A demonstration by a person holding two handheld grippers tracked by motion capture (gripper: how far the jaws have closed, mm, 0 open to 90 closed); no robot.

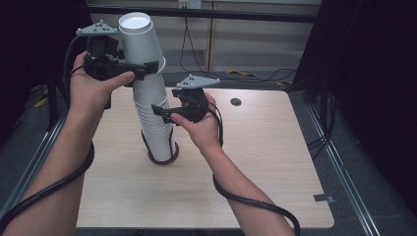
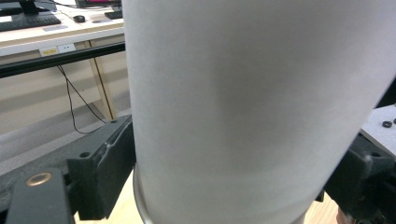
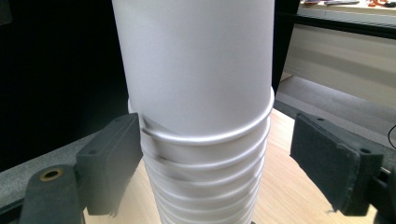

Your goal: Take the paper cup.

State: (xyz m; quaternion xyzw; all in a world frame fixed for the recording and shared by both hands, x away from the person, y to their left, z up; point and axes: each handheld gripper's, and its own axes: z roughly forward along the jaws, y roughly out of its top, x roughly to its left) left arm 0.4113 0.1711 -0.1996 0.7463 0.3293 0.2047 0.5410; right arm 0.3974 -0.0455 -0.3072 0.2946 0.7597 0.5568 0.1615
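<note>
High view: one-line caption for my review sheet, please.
Left gripper clasps the top cup above a stack of cups; right gripper brackets the stack.

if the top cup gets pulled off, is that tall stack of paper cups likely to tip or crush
Probably tippy: the stack of paper cups stands tall on a narrow base and already leans. The top cup looks thin-walled, so the left tongs closing on it could dent it. The right tongs, one pad touching, one clear, would barely steady the stack.

I can't read any text, brand or number here. The white cups (image 1: 147,73) are blank, and the small pale labels on the desk edge (image 2: 58,49) in my left gripper view are too blurred to read.
</note>
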